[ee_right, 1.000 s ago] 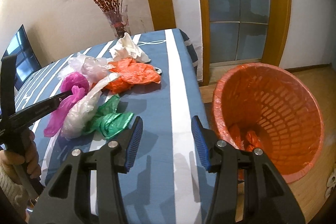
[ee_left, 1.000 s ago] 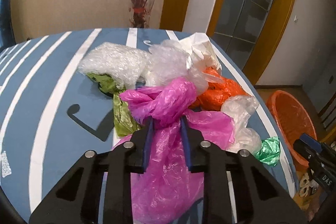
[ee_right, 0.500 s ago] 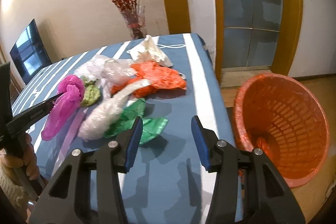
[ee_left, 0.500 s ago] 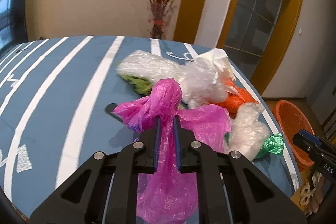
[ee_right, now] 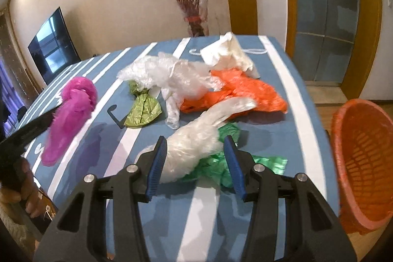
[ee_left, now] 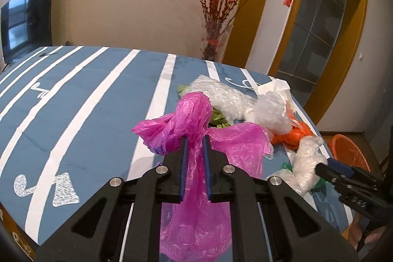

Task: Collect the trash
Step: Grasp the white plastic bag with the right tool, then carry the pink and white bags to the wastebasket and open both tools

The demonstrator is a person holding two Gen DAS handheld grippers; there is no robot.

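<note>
- Now, your left gripper (ee_left: 194, 139) is clamped on the neck of the magenta bag (ee_right: 70, 114), which hangs clear above the striped table (ee_left: 73, 100), well left of the orange basket (ee_right: 361, 163).
- Watch the grip: thin film bunched between narrow pads can slide out, and the loose tail may drag other litter along as you swing it toward the basket.
- Next over, the olive bag (ee_right: 142, 112), clear crumpled film (ee_right: 169, 75) and orange bag (ee_right: 245, 92) lie left of the basket, touching in a heap.
- Your right gripper (ee_right: 195, 158) is wide open and holds nothing, levelled low with its jaws on either side of the white bag (ee_right: 196, 141) on the green bag (ee_right: 221, 166) (closest to the basket).
- Closing there could pinch both layers, or the cloth.
</note>
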